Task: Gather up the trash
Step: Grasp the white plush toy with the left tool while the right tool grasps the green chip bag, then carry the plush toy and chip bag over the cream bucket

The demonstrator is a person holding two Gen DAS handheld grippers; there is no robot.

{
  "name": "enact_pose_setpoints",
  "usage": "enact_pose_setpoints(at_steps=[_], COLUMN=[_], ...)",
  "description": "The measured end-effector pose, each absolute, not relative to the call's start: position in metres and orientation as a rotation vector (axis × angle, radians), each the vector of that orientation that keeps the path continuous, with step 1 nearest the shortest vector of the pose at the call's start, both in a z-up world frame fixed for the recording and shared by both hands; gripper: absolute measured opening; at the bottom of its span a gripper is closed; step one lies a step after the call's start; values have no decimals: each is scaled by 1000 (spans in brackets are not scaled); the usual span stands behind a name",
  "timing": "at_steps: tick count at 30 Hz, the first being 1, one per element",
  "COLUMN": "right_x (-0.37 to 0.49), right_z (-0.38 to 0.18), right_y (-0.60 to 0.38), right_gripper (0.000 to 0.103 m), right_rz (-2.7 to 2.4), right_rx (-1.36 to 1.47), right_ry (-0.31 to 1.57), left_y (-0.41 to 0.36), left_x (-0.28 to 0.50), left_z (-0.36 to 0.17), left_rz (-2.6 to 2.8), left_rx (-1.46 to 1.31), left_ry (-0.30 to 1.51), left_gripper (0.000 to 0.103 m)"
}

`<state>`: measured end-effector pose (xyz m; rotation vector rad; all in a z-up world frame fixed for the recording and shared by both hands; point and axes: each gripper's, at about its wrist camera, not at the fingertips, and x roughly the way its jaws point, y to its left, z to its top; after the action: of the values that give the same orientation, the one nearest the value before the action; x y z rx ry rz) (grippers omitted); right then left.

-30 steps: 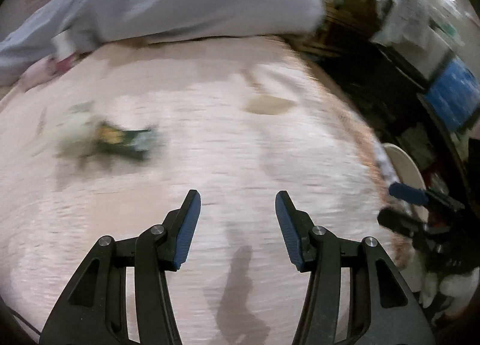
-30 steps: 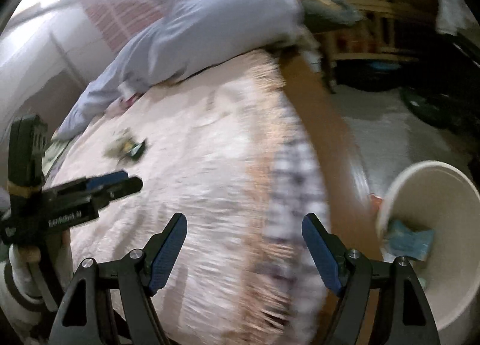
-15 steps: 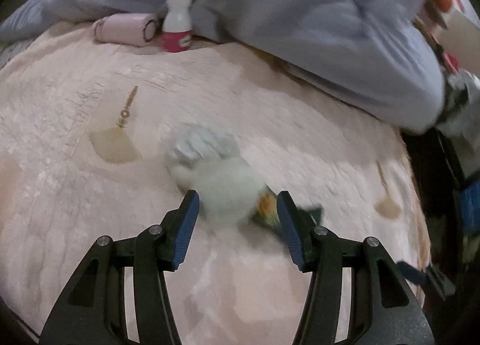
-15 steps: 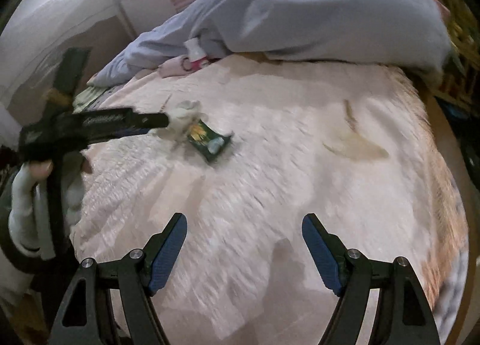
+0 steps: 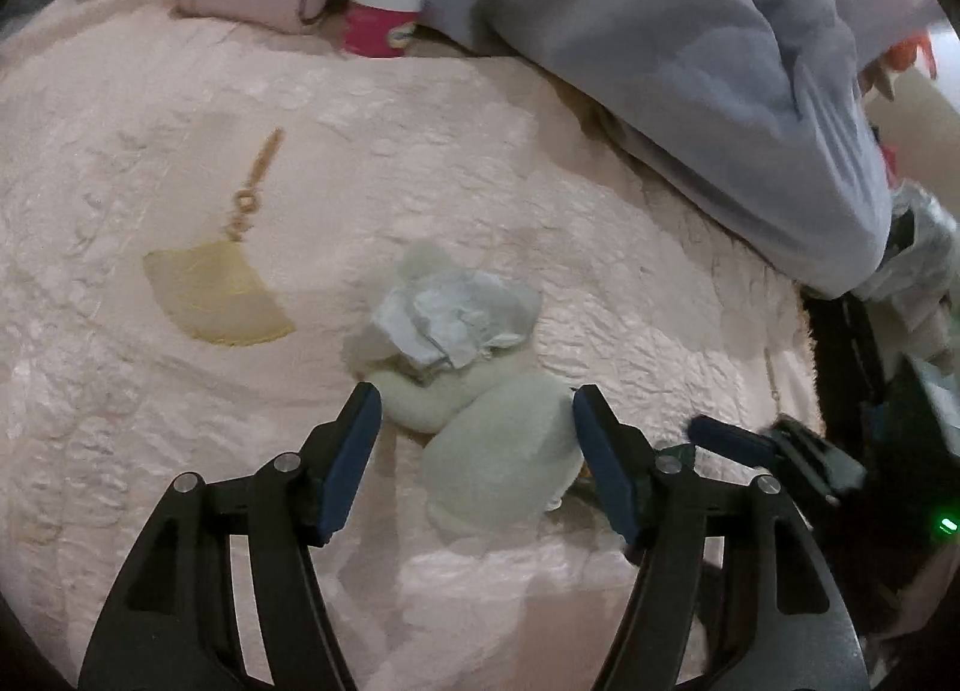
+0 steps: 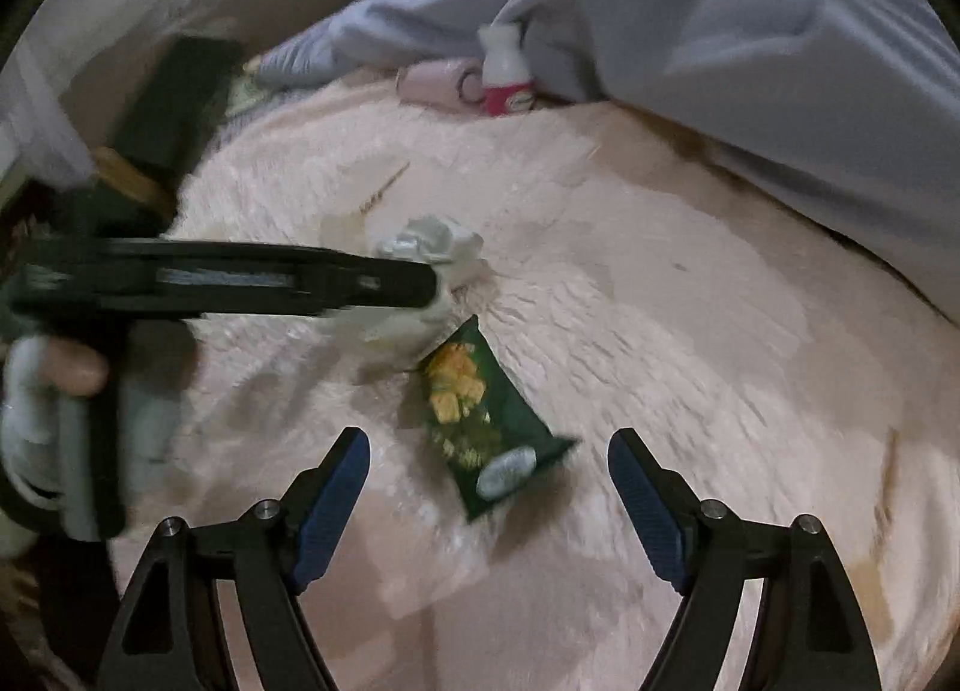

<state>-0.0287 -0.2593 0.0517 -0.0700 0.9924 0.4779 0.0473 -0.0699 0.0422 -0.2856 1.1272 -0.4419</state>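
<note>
Left gripper (image 5: 477, 421), jaws opening astride the crumpled tissue wad (image 5: 456, 367); right gripper (image 6: 489, 487), jaws spread, snack wrapper (image 6: 480, 427) at 12 o'clock: converging grippers may collide on the bed (image 5: 180, 451).

Left gripper (image 5: 474, 415) jaws opening, right gripper (image 6: 489, 460) agape

Bare pink bedspread (image 6: 690, 331) open rightward; blocked behind by grey blanket (image 6: 750, 42), bottle (image 6: 507, 72), pink roll (image 6: 435, 81).

Snack packet (image 6: 474, 421): green, at 6 o'clock of the crumpled tissue (image 6: 432, 244); print blurred, unreadable.
Bottle (image 5: 387, 0): pink label, at 12 o'clock on the bed (image 5: 120, 421); lettering too blurred to read.
</note>
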Motion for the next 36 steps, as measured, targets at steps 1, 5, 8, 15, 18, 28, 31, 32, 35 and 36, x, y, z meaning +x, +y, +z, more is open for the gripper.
enact_pose_setpoints(at_steps=[1, 5, 8, 15, 18, 28, 31, 32, 35, 36], right_x=[-23, -6, -4, -46, -78, -165, -186, -194, -213, -220], right_z=[47, 32, 28, 50, 61, 84, 89, 92, 97, 98], right_y=[-256, -246, -241, -285, -310, -343, -352, -355, -363, -366], right_gripper=[80, 79, 47, 35, 34, 34, 35, 34, 35, 35], right_rz=[480, 477, 442, 343, 311, 245, 218, 208, 173, 164], right_rx=[-78, -90, -120, -21, 24, 99, 124, 129, 128, 130], right_ry=[1004, 1031, 1019, 982, 955, 906, 891, 889, 883, 881], left_y=[-66, -66, -76, -116, -126, -152, -169, -177, -193, -197], left_x=[47, 44, 38, 24, 14, -60, -87, -98, -119, -126], left_z=[43, 42, 40, 29, 32, 68, 76, 79, 88, 89], left_rz=[-448, -468, -475, -460, -454, -546, -584, -600, -638, -645], left_rx=[-289, -303, -303, -196, -164, -116, -78, -61, -21, -12], left_ry=[1126, 1137, 1139, 1140, 1114, 1041, 1024, 1017, 999, 993], left_gripper=[66, 67, 70, 70, 46, 46, 46, 46, 46, 46])
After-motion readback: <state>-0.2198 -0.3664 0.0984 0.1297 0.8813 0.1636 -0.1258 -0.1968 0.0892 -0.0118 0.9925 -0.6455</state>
